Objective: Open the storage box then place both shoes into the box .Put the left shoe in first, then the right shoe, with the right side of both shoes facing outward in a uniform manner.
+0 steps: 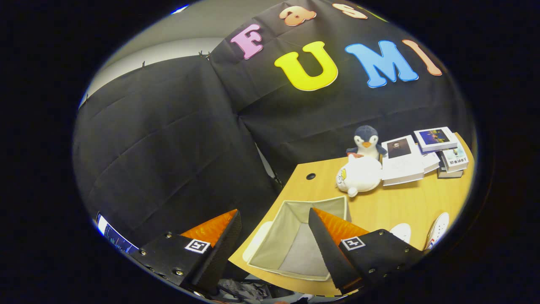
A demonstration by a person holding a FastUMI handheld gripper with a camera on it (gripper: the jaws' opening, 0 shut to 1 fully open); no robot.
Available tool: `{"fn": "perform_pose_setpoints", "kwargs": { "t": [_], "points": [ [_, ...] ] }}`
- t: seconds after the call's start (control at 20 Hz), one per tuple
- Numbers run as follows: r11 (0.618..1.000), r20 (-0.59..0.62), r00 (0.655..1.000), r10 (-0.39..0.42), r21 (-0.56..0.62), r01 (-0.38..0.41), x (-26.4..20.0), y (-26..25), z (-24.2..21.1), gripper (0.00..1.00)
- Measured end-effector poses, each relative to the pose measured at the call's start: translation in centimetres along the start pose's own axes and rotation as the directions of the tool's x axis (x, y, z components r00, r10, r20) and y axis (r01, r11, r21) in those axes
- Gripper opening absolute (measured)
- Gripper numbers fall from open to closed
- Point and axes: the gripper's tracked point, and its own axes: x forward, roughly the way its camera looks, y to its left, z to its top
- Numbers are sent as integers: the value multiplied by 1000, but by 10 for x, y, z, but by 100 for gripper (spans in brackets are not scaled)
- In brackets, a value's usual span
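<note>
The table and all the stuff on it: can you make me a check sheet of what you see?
Surface: wooden table with a round hole near its far corner.
Job's things: grey storage box open, nothing inside; two white shoes on the table beside the fingers.
Clutter: penguin toy, white plush, books at the back.
Grippers: gripper above the box, jaws wide open, holding nothing.
Cables: nothing seen.
Surroundings: black cloth wall.

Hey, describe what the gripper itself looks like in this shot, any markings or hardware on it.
The gripper has two wedge-shaped fingers tapering to points, with ribbed inner faces. Each sits on a block-like mount with small round screws and a square white tag printed with a black pattern. No cables are visible.
</note>
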Motion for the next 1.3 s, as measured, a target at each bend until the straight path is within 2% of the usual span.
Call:
{"fn": "perform_pose_setpoints", "kwargs": {
  "t": [0.25, 0.6, 0.95, 1.3],
  "points": [
    [990, 18, 990, -138, -29, 138, -22, -68, 0, 97],
    [967, -28, 967, -254, -23, 254, -36, -140, -27, 97],
    [939, -97, 934, -344, -19, 344, -36, -205, -64, 97],
    [913, -253, 884, -393, 9, 409, -30, -262, -123, 98]
  ]
}}
